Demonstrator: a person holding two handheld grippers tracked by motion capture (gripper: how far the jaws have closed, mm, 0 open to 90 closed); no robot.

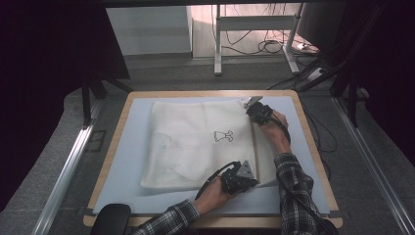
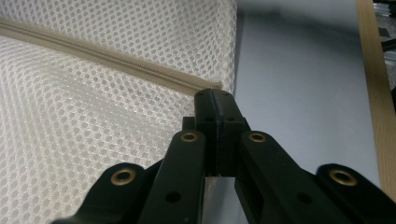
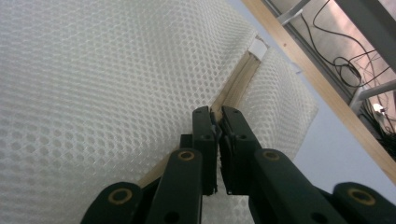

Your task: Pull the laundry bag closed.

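A white mesh laundry bag (image 1: 195, 147) lies flat on the light blue mat (image 1: 127, 147), with a small black drawing (image 1: 223, 135) near its middle. A beige zipper (image 1: 254, 147) runs along its right side. My left gripper (image 1: 248, 177) is at the zipper's near end (image 2: 205, 86), jaws shut on the bag's edge there. My right gripper (image 1: 254, 108) is at the far end, jaws nearly closed on the zipper slider (image 3: 215, 115). Beyond the right gripper (image 3: 215, 112) the zipper (image 3: 238, 79) runs on to a white tag (image 3: 258, 46).
The mat covers a wooden table (image 1: 313, 147) whose rim shows around it. A bare strip of mat (image 2: 303, 93) lies between the bag and the right rim. A black rounded object (image 1: 110, 220) sits at the near left corner. Desk legs and cables (image 1: 266, 46) stand behind.
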